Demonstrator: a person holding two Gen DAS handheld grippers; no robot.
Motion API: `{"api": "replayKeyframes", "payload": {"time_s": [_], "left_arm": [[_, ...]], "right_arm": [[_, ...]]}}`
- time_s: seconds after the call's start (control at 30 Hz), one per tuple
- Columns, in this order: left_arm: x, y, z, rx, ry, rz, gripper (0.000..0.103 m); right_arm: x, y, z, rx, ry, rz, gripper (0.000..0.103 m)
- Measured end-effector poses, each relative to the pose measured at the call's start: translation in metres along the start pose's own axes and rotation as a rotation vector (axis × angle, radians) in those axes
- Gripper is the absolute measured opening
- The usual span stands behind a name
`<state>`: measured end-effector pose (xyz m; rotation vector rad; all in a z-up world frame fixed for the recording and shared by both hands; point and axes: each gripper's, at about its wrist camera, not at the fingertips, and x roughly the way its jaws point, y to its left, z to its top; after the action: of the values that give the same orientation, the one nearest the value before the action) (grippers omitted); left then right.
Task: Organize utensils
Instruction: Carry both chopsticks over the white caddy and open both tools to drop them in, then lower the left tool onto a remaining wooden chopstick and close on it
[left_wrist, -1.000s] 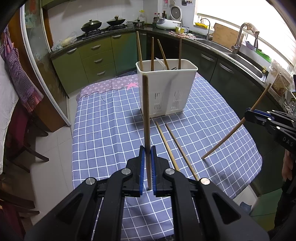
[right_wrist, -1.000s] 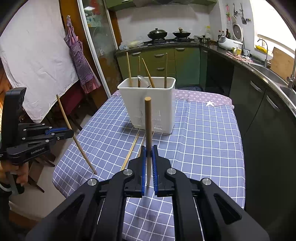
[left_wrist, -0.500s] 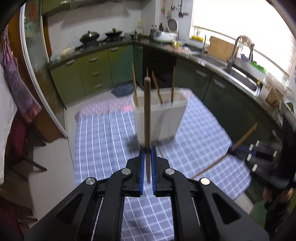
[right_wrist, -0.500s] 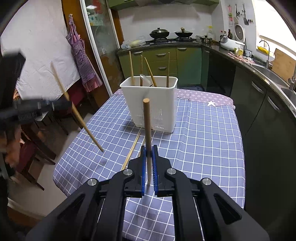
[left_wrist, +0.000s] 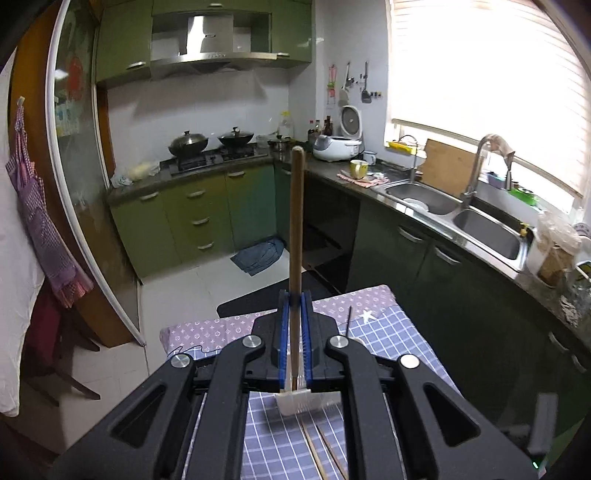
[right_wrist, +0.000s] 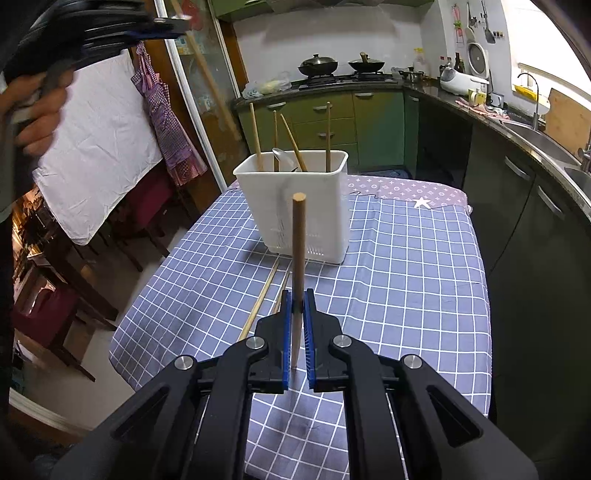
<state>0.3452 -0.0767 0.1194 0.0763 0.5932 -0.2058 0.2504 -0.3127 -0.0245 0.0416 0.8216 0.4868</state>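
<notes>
My left gripper (left_wrist: 294, 301) is shut on a wooden chopstick (left_wrist: 296, 221) that points up and forward; it also shows high at the upper left of the right wrist view (right_wrist: 159, 27), raised well above the table. My right gripper (right_wrist: 297, 299) is shut on another wooden chopstick (right_wrist: 298, 240), held over the near part of the table. A white utensil basket (right_wrist: 295, 206) stands mid-table with several chopsticks and a spoon inside; in the left wrist view only its base (left_wrist: 306, 400) shows, below my fingers. Two chopsticks (right_wrist: 260, 299) lie on the cloth in front of the basket.
The table has a blue checked cloth (right_wrist: 406, 280). Green kitchen cabinets (right_wrist: 332, 122) and a stove stand behind it, a counter with a sink (left_wrist: 487, 232) runs along the right, and chairs (right_wrist: 55, 295) stand at the left.
My left gripper has risen high with its chopstick and now looks over the basket. My right gripper has stayed nearly still with its chopstick.
</notes>
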Motion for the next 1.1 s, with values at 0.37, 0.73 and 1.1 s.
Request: {"api": "replayKeyframes", "payload": {"time_s": [0.37, 0.73, 1.1], "left_arm": [[0.093, 0.013, -0.053, -0.025, 0.208, 0.046, 0.015], [-0.006, 0.035, -0.067, -0.052, 0.077, -0.018, 0.033], [-0.054, 0.051, -0.118, -0.037, 0.127, -0.039, 0.033]], "right_arm": [[-0.003, 0.001, 0.005, 0.002, -0.001, -0.001, 0.007], [-0.064, 0.01, 0.091, -0.015, -0.192, -0.013, 0.007], [-0.022, 0.004, 0.192, 0.047, -0.296, -0.085, 0.007]]}}
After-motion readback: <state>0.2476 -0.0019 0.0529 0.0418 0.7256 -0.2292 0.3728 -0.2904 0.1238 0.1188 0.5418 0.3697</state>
